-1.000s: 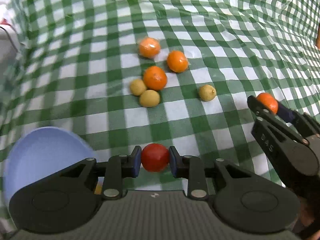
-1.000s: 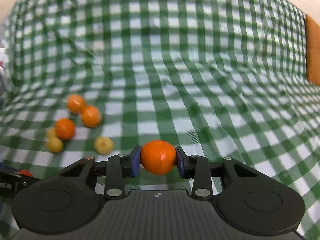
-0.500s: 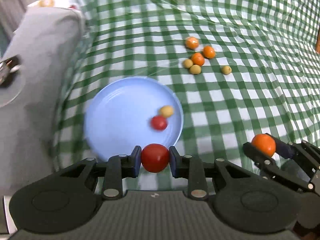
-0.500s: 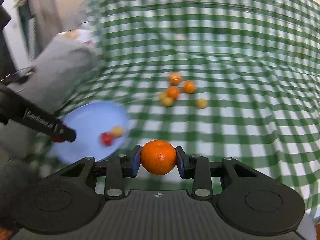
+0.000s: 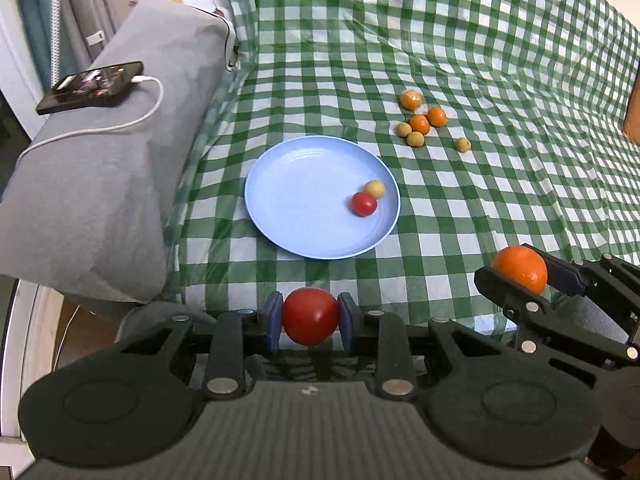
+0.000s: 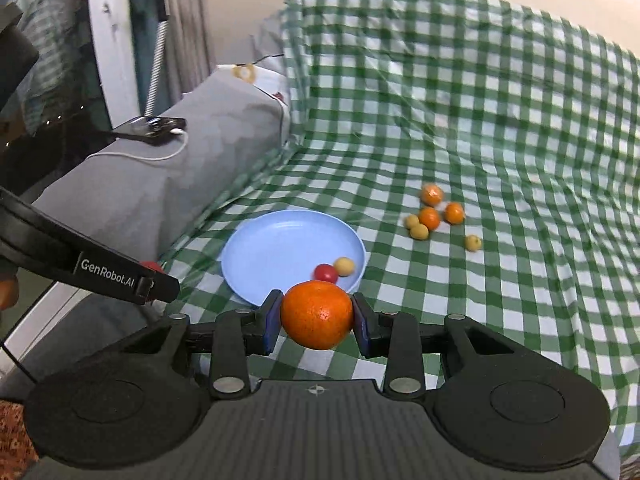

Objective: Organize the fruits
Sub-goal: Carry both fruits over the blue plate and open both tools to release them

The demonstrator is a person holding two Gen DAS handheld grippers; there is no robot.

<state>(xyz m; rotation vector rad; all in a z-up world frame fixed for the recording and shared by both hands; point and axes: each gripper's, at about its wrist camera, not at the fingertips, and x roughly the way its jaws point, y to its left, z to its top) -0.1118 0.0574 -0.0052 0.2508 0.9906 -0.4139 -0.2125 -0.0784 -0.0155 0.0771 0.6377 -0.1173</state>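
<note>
My left gripper (image 5: pixel 310 316) is shut on a red tomato (image 5: pixel 310 315), held above the cloth in front of the blue plate (image 5: pixel 296 184). The plate holds a red tomato (image 5: pixel 363 204) and a yellow fruit (image 5: pixel 375 189). My right gripper (image 6: pixel 316 316) is shut on an orange (image 6: pixel 316 315), near the plate's front edge (image 6: pixel 248 256); it also shows in the left wrist view (image 5: pixel 524 276). Beyond the plate lie three oranges (image 5: pixel 419 124) and three yellow fruits (image 5: pixel 415 139) on the green checked cloth.
A grey sofa arm (image 5: pixel 120 152) stands left of the plate, with a phone (image 5: pixel 92 86) and white cable on it. The checked cloth (image 5: pixel 500 100) spreads to the right and far back. A brown edge (image 5: pixel 633 116) shows at far right.
Both grippers have pulled back and up from the fruit cluster, each still holding its fruit. The plate, sofa arm and phone have come into full view.
</note>
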